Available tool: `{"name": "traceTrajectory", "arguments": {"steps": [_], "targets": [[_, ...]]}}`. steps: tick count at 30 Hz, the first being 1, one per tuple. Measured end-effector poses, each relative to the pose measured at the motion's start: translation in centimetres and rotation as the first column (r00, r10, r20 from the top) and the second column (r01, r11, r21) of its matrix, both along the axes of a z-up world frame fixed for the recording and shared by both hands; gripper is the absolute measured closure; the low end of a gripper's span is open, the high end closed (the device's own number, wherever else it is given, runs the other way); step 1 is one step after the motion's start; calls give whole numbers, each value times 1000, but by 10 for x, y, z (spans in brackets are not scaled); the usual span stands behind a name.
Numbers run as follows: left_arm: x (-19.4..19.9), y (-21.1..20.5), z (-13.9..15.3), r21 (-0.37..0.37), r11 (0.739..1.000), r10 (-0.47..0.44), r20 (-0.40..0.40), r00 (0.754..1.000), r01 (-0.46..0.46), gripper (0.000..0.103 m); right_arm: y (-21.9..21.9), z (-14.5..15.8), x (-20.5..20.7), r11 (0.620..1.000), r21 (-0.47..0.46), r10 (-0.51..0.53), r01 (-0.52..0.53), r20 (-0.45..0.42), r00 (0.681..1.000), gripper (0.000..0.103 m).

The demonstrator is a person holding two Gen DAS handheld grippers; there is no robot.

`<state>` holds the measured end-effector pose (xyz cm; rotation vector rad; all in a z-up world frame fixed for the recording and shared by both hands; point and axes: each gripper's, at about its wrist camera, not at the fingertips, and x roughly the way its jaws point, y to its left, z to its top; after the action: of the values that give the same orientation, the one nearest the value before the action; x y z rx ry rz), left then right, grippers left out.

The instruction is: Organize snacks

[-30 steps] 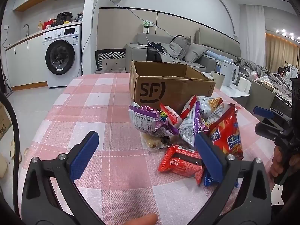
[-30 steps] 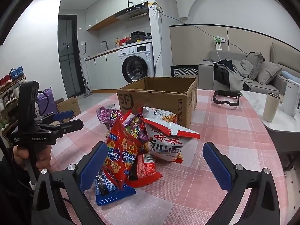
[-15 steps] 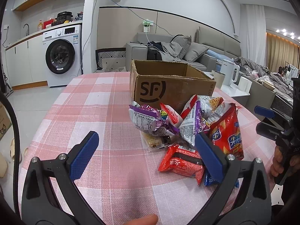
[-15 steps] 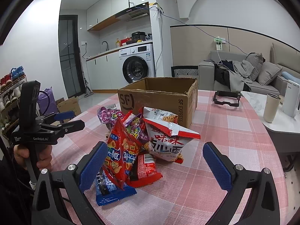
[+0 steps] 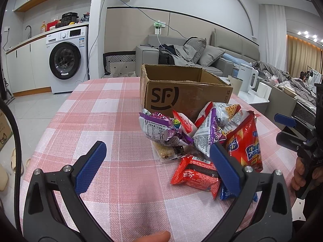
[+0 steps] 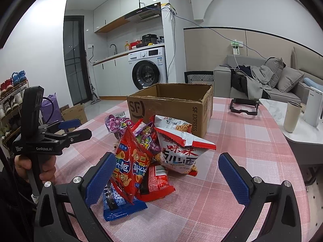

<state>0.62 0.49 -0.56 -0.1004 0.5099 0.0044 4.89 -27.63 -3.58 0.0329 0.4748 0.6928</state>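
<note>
A heap of snack packets lies on the pink checked tablecloth in front of an open SF cardboard box. In the heap are a purple packet, a tall red chip bag, a white noodle bag, a flat red packet and a blue packet. My left gripper is open, low over the cloth, left of the heap. My right gripper is open too, with the heap just ahead between its fingers, touching nothing.
A black frame lies on the table to the right of the box. A side table with a beige cup and a white kettle stands beyond the table's right edge. A washing machine and a sofa are behind.
</note>
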Motion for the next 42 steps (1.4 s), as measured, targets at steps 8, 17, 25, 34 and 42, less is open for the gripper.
{"name": "traceTrajectory", "arguments": {"steps": [8, 17, 25, 34, 42], "targets": [[0, 0, 0, 0, 1000, 0, -1, 1000, 0, 1, 0, 0, 0, 1000, 0, 0, 0, 1, 1000, 0], [0, 0, 0, 1, 1000, -1, -1, 1000, 1, 1, 0, 0, 0, 1000, -1, 0, 0, 1, 1000, 0], [0, 0, 0, 2, 1000, -1, -2, 1000, 1, 1, 0, 0, 0, 1000, 0, 0, 0, 1, 1000, 0], [0, 0, 0, 2, 1000, 0, -2, 1000, 0, 1, 0, 0, 0, 1000, 0, 1, -1, 1, 1000, 0], [0, 0, 0, 3, 1000, 1, -2, 1000, -1, 1, 0, 0, 0, 1000, -1, -1, 1, 0, 1000, 0]]}}
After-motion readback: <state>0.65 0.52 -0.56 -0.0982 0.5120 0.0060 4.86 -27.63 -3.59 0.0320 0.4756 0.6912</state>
